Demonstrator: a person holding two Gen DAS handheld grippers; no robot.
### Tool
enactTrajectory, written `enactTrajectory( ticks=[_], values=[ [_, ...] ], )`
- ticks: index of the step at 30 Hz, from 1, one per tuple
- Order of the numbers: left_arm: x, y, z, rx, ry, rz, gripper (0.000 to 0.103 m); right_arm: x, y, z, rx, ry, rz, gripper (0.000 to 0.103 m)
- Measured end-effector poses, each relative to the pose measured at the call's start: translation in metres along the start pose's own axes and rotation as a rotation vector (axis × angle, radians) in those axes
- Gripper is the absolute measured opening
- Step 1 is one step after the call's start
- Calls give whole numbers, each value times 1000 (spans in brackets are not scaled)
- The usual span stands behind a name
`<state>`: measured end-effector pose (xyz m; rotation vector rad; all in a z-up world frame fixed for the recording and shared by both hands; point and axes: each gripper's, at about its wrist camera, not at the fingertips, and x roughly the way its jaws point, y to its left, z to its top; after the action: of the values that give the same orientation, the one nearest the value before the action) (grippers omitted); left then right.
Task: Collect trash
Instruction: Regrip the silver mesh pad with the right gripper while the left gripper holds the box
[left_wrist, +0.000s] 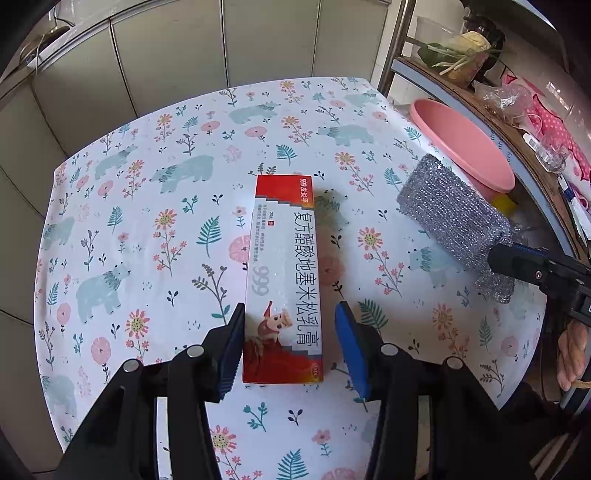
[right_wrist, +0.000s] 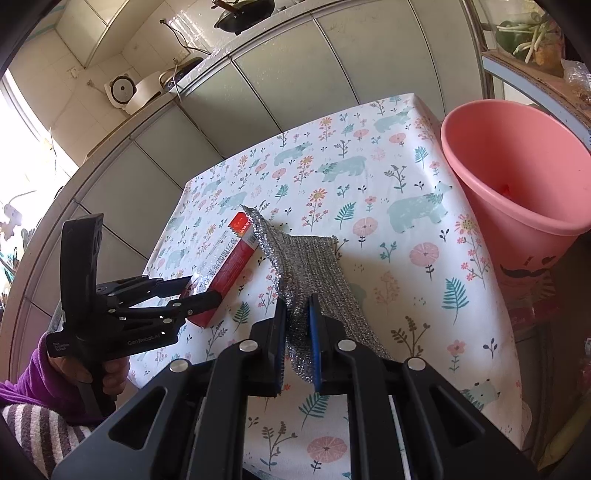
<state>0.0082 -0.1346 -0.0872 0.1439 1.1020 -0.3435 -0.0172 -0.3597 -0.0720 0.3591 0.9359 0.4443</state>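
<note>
With the silver scouring cloth (right_wrist: 314, 266) already clamped in the right claw (right_wrist: 297, 325), the left claw (left_wrist: 290, 332), spread apart astride the red-and-white box (left_wrist: 284, 273) lying on the surface (left_wrist: 147, 236), is best closed squarely before the pink bin (right_wrist: 517, 173) is approached.

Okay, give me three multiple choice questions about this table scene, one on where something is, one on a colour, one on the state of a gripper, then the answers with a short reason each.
1. Where does the red and white cardboard medicine box lie?
A. between the open fingers of the left gripper
B. inside the bucket
C. on the shelf

2. What colour is the plastic bucket beside the table?
A. blue
B. pink
C. green

3. What is the right gripper doing?
A. open over bare cloth
B. shut on the silver mesh scouring cloth
C. shut on the box

Answers: 1 A, the box lies flat on the floral tablecloth with a finger on each side. 2 B, its wall and rim are pink. 3 B, the mesh is pinched between its pads.
</note>
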Motion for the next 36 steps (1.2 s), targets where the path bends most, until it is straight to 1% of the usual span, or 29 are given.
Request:
enactTrajectory(
  ticks=[14,18,21,23,28,31,33,35,36],
  values=[
    [4,2,-3,-9,1,-5,48,-3,7,0,-9,-3,-3,11],
    [4,2,-2,-8,0,-5,48,-8,8,2,13,-3,37,11],
    [5,2,-2,-4,-2,-4,48,-11,3,2,68,0,87,11],
    [5,3,-2,-10,-3,-11,48,-14,-4,1,109,-1,98,11],
    [3,4,-4,-16,-11,-21,48,-17,-19,-4,147,-5,25,11],
    [3,3,-5,-7,-15,-16,50,-18,-19,-6,123,-12,-36,11],
    [3,1,-6,-3,-17,-14,50,-18,-19,-8,113,-12,-56,11],
    [4,1,-6,0,-18,-15,50,-17,-17,-10,97,-5,-70,14],
    [3,1,-6,1,-18,-17,50,-16,-15,-10,83,-1,-95,16]
  ],
)
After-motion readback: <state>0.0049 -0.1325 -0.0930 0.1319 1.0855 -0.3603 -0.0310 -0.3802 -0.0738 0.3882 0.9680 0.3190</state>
